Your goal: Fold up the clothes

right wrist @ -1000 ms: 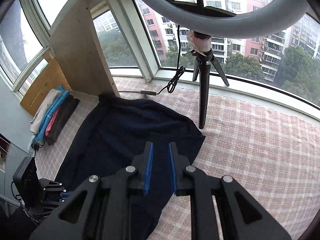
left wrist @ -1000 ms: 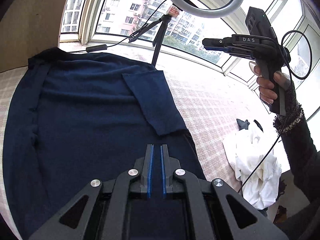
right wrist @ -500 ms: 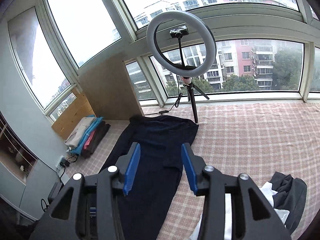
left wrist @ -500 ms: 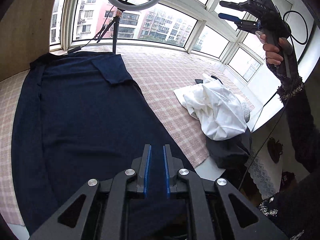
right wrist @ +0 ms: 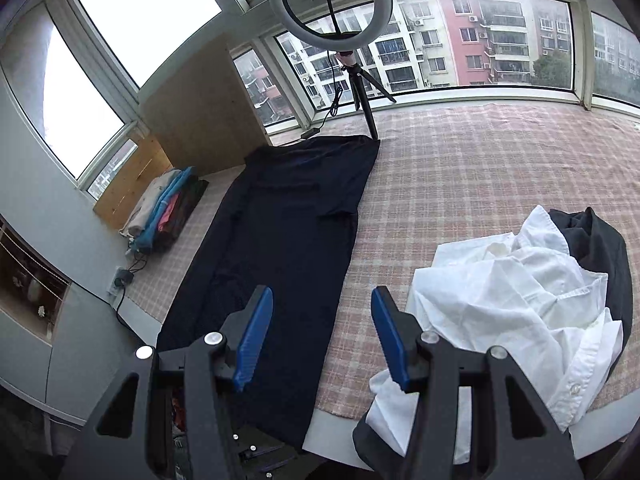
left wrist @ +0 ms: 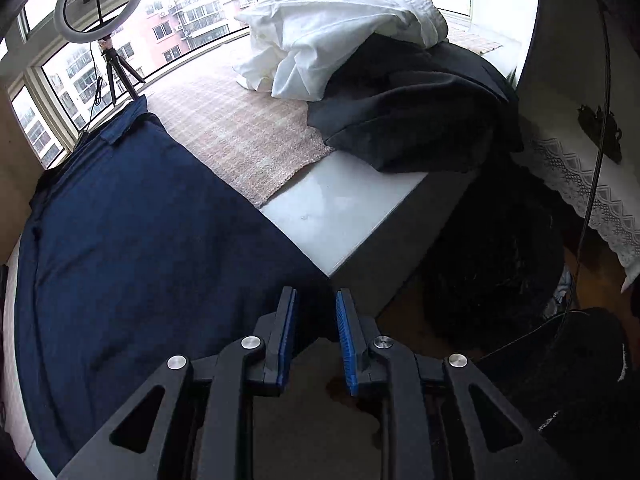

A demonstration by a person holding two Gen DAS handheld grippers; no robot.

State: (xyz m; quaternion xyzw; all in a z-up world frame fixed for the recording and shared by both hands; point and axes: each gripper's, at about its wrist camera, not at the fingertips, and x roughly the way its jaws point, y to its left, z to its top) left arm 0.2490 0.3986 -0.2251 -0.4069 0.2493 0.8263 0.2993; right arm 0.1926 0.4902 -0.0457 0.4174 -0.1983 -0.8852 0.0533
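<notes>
Navy garment [left wrist: 132,240], one, flat on the checked mat [right wrist: 480,168], ahead of my left gripper [left wrist: 316,336], just been opening, empty; right gripper [right wrist: 320,336] spread wide, empty; one white shirt [right wrist: 500,292] alongside

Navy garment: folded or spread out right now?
Partly folded: navy garment lies flat as a long strip, sleeve folded in on top.

The right gripper [right wrist: 322,334] hangs with its blue-padded jaws wide apart and nothing between them, above the near end of a long navy garment [right wrist: 288,248] spread flat on the checked mat [right wrist: 460,184]. To the right lies a crumpled white shirt [right wrist: 508,300] on dark cloth [right wrist: 608,256]; a ring light [right wrist: 330,0] stands at the garment's far end.
</notes>
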